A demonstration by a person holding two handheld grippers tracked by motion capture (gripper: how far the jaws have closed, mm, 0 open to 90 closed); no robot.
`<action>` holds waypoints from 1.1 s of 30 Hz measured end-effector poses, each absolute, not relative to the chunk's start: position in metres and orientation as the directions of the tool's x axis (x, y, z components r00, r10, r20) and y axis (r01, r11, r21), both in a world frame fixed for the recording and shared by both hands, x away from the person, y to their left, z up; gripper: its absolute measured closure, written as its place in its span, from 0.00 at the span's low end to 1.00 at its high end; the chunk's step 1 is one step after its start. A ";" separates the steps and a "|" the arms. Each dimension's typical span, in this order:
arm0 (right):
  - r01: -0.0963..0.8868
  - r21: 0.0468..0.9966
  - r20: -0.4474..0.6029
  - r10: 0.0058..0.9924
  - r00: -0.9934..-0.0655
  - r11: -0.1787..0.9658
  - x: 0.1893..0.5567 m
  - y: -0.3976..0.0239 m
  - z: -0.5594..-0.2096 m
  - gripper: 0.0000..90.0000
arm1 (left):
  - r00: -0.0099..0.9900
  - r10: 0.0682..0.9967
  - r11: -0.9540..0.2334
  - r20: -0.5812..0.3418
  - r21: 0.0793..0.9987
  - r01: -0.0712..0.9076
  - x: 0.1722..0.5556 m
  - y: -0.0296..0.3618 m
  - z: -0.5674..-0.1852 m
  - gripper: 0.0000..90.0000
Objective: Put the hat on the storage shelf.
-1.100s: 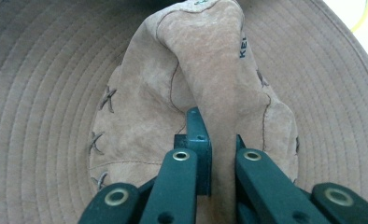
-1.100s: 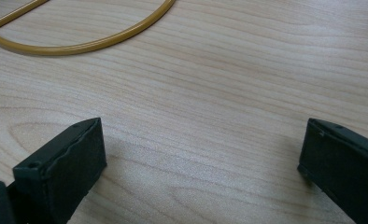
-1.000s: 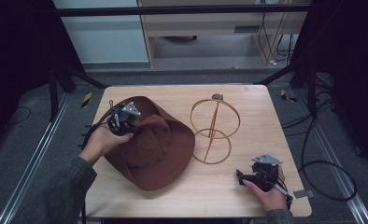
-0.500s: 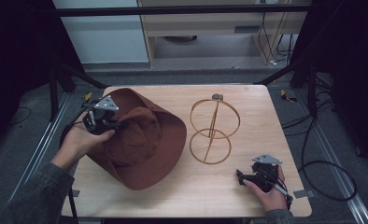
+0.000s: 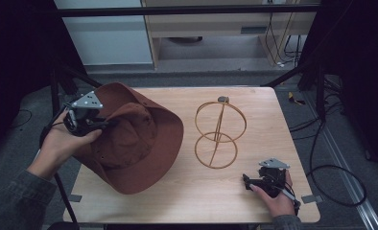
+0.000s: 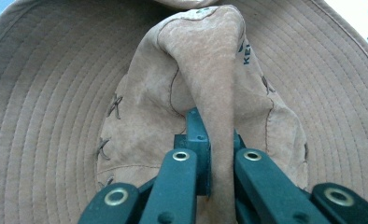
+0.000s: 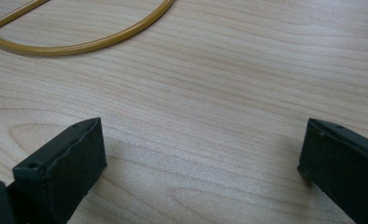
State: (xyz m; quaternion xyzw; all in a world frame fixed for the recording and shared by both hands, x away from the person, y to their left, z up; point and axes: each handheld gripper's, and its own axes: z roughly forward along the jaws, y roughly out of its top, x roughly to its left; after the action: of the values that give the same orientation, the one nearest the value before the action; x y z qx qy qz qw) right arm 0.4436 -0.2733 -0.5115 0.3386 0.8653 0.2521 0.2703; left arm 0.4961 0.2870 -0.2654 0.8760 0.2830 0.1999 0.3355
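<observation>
Brown hat (image 5: 134,143) sits at the left of the high view, over the left half of the wooden table (image 5: 254,206). It is tilted: its far side is raised at the upper left, while its near brim hangs low over the tabletop at the lower centre-left, and whether it touches the wood I cannot tell. The hat is of soft suede-like stuff with a wide brim stitched in rings and small cross stitches on the crown.

In the left gripper view the hat (image 6: 70,93) shows its crown bunched into a tall fold that runs up the middle of the frame, and the left gripper (image 6: 218,161) has its two black jaws clamped on that fold, the fabric pinched flat between them. In the high view the left gripper (image 5: 84,120) lies at the hat's upper left edge, held in the person's left hand (image 5: 62,146), whose grey sleeve comes in from the lower left corner.

Just right of the hat, near the middle of the high view, stands a gold wire stand (image 5: 218,134): a ring flat on the table and an upright ring above it, apart from the brim.

Well apart, at the lower right of the high view, the right gripper (image 5: 254,181) rests low over the table. In the right gripper view its jaws stand wide apart over bare wood with nothing between them, and a curve of the wire stand (image 7: 79,39) crosses the upper left.
</observation>
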 end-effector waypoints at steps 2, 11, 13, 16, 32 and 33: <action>0.450 0.619 -0.297 0.722 -0.625 0.644 0.444 -0.273 -0.512 0.01 | 0.758 0.633 -0.605 0.158 0.713 0.356 0.495 0.290 -0.258 0.98; 0.451 0.619 -0.298 0.723 -0.623 0.643 0.444 -0.273 -0.511 0.01 | 0.751 0.634 -0.588 0.184 0.746 0.313 0.491 0.290 -0.216 0.98; 0.451 0.619 -0.298 0.723 -0.623 0.643 0.444 -0.273 -0.511 0.01 | 0.752 0.632 -0.589 0.187 0.747 0.309 0.492 0.288 -0.209 0.98; 0.450 0.619 -0.299 0.723 -0.623 0.644 0.444 -0.273 -0.511 0.01 | 0.755 0.630 -0.586 0.180 0.749 0.310 0.495 0.284 -0.202 0.98; 0.450 0.620 -0.295 0.723 -0.625 0.643 0.445 -0.273 -0.512 0.01 | 0.758 0.632 -0.575 0.160 0.753 0.321 0.520 0.265 -0.176 0.98; 0.450 0.620 -0.296 0.723 -0.625 0.643 0.445 -0.273 -0.512 0.01 | 0.758 0.633 -0.575 0.161 0.752 0.320 0.521 0.264 -0.175 0.98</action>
State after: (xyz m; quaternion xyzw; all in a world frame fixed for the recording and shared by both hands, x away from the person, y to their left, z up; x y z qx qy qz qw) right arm 0.4446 -0.2732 -0.5115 0.3389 0.8652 0.2526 0.2698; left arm 0.5207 0.2644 -0.1752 0.8619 0.2764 0.2117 0.3686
